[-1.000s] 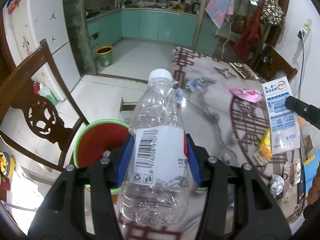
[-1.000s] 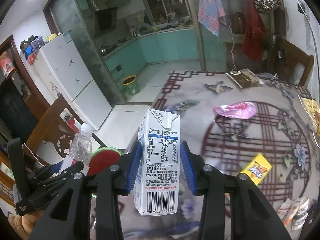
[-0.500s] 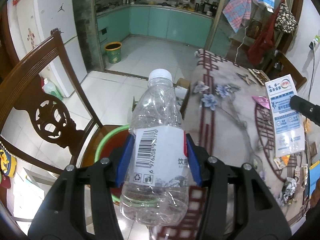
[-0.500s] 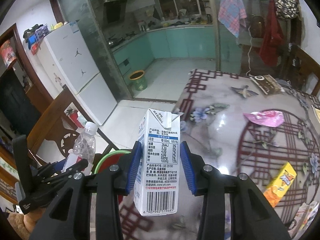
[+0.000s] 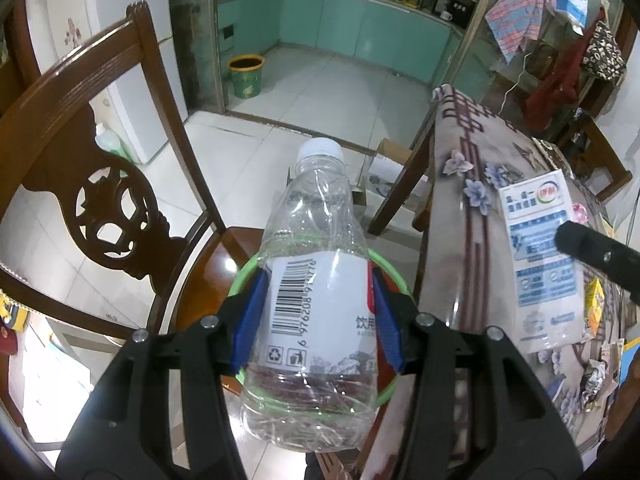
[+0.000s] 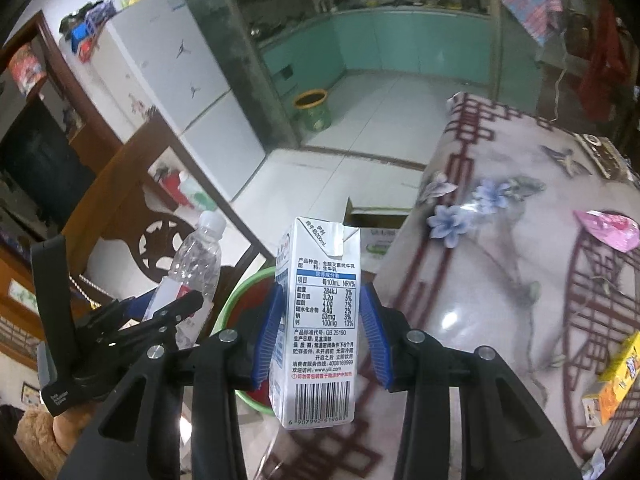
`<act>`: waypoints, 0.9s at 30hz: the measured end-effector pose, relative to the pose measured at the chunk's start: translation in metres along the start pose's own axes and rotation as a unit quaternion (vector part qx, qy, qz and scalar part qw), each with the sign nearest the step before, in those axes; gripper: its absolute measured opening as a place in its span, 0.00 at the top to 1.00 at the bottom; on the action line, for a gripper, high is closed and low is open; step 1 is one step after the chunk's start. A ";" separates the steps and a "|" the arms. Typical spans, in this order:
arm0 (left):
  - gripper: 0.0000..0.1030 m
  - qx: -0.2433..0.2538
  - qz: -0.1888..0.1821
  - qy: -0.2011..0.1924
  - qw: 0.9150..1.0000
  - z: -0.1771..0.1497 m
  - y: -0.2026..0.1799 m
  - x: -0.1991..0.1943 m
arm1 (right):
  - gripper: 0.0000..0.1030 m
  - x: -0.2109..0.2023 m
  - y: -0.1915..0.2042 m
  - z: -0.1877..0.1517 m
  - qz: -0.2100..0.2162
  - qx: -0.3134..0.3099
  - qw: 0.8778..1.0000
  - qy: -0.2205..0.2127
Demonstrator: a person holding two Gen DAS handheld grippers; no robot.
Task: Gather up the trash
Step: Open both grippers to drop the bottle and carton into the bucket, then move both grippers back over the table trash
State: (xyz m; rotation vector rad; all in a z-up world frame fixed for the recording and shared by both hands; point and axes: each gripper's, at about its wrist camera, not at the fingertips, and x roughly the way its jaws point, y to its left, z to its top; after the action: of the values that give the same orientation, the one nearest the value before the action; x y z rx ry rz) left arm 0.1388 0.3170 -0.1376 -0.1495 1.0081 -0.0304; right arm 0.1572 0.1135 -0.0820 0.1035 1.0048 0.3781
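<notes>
left gripper [image 5: 318, 312] clenched on the empty plastic water bottle [image 5: 316, 300], blue pads [image 5: 250, 316] pressing the white barcode label on both sides, white cap pointing up and away, crumpled clear base hanging below the fingers. right gripper [image 6: 320, 332] clamped on the small white milk carton [image 6: 318, 320], blue pads tight on its two side faces, nutrition panel and barcode facing the camera, opened top flap upward. directly behind and below the bottle, there's the green-rimmed bin [image 5: 394, 280] with its dark red inside, ring showing on both sides of the bottle and through the plastic; from the right wrist view the same bin [image 6: 230, 300] sits just behind the carton, a bit to the left, and the left gripper [image 6: 160, 312] with its bottle [image 6: 196, 264] hangs to the left of the bin. the bin sits by the seat of a carved dark wooden chair [image 5: 92, 200], left of the bottle. right of both grippers, the table [image 6: 500, 280] under a flowered cloth, carrying a pink wrapper [image 6: 608, 230] and a yellow-orange box [image 6: 616, 376]. farther back, a cardboard box [image 5: 390, 160] on the tiled floor, a yellow-rimmed green bucket [image 5: 246, 76] at the kitchen doorway, then teal cabinets [image 5: 360, 28] and a white fridge [image 6: 160, 80].
</notes>
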 end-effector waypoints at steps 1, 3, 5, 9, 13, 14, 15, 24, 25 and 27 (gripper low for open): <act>0.52 -0.001 0.000 0.002 1.000 0.001 0.001 0.002 | 0.62 0.004 0.003 0.001 0.000 -0.003 1.000 0.004; 0.52 -0.004 -0.003 0.009 1.000 0.001 0.007 0.008 | 0.62 0.013 0.010 0.003 0.001 -0.010 1.000 0.011; 0.52 -0.006 -0.005 0.014 1.000 0.002 0.011 0.013 | 0.63 0.022 0.017 0.005 0.002 -0.017 1.000 0.019; 0.52 -0.009 -0.012 0.025 1.000 0.001 0.016 0.023 | 0.49 0.033 0.025 0.008 0.003 -0.025 0.999 0.028; 0.50 -0.015 -0.017 0.028 0.999 0.000 0.020 0.029 | 0.41 0.035 0.027 0.010 -0.004 -0.029 0.999 0.026; 0.48 -0.016 -0.019 0.028 0.999 0.000 0.019 0.029 | 0.41 0.035 0.028 0.010 -0.007 -0.030 0.999 0.025; 0.47 -0.015 -0.019 0.027 0.999 -0.001 0.019 0.029 | 0.41 0.034 0.027 0.010 -0.010 -0.030 0.999 0.024; 0.47 -0.010 -0.020 0.008 1.000 -0.003 0.010 0.006 | 0.40 0.010 0.019 0.009 -0.018 -0.022 1.000 0.001; 0.46 -0.009 -0.020 0.005 1.000 -0.003 0.008 0.003 | 0.40 0.004 0.017 0.008 -0.019 -0.021 1.000 -0.005; 0.47 -0.006 -0.020 -0.001 1.000 -0.004 0.004 -0.003 | 0.40 -0.005 0.014 0.005 -0.021 -0.020 0.999 -0.013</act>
State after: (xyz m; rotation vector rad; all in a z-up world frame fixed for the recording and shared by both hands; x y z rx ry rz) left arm 0.1333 0.3204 -0.1375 -0.1799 1.0033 -0.0614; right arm 0.1552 0.1250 -0.0714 0.0509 0.9718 0.3572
